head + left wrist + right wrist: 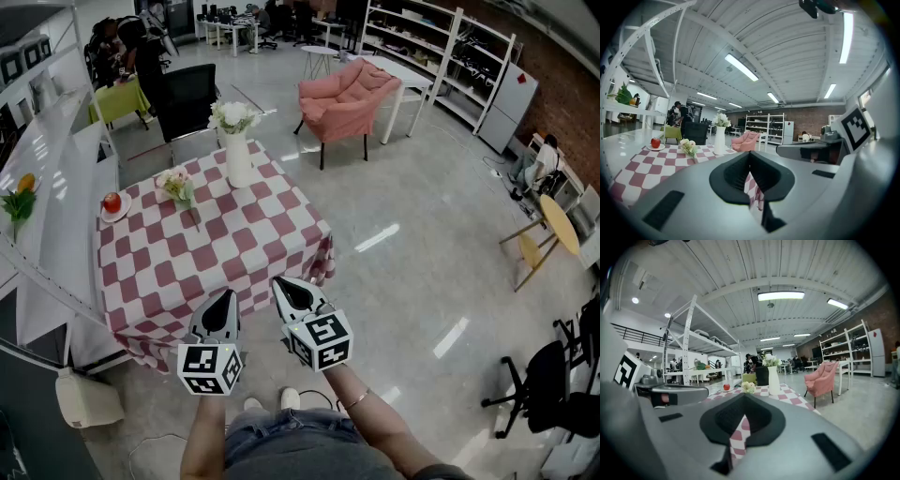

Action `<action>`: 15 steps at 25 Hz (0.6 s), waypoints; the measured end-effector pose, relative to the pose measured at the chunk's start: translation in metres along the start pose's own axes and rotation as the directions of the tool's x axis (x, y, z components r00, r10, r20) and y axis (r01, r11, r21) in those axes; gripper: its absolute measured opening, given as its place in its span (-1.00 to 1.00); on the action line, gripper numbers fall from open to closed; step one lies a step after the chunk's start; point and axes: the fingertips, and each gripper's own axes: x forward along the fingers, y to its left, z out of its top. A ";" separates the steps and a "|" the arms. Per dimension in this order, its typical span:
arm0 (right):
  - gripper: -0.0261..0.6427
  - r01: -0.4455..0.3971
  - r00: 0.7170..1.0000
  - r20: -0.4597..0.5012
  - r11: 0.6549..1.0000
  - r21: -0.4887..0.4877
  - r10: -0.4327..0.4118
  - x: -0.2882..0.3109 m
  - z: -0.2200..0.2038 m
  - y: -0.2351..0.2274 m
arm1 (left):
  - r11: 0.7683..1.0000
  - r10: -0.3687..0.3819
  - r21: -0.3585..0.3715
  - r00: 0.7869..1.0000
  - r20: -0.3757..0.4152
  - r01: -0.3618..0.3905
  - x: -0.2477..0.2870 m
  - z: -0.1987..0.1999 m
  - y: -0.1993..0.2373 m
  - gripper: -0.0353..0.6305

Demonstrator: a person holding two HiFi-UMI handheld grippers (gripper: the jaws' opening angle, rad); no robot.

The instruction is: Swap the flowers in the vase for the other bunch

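Observation:
A white vase (239,159) with white flowers (232,116) stands at the far edge of the table's red-and-white checked cloth (234,253). The other bunch (178,186), pale pink and cream, lies flat on the cloth left of the vase. My left gripper (222,302) and right gripper (289,286) hover side by side over the table's near edge, both shut and holding nothing, well short of the flowers. The left gripper view shows the vase (720,140) and the lying bunch (687,146) far ahead. The right gripper view shows the same vase (774,380) and bunch (748,386).
A red apple on a small plate (112,203) sits at the table's left side. White shelving (47,187) runs along the left. A black chair (187,94) stands behind the table and a pink armchair (342,98) to the back right.

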 end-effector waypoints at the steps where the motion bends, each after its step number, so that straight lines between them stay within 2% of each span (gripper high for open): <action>1: -0.90 0.005 1.000 -0.004 1.000 0.002 -0.005 0.000 -0.002 -0.001 | 1.000 0.002 -0.001 1.000 -0.001 -0.002 -0.001 -0.002 0.001 -0.84; 15: -0.89 -0.009 1.000 -0.012 0.998 0.069 0.010 -0.002 -0.013 -0.021 | 1.000 0.011 -0.019 1.000 -0.007 -0.011 0.013 -0.008 -0.004 -0.84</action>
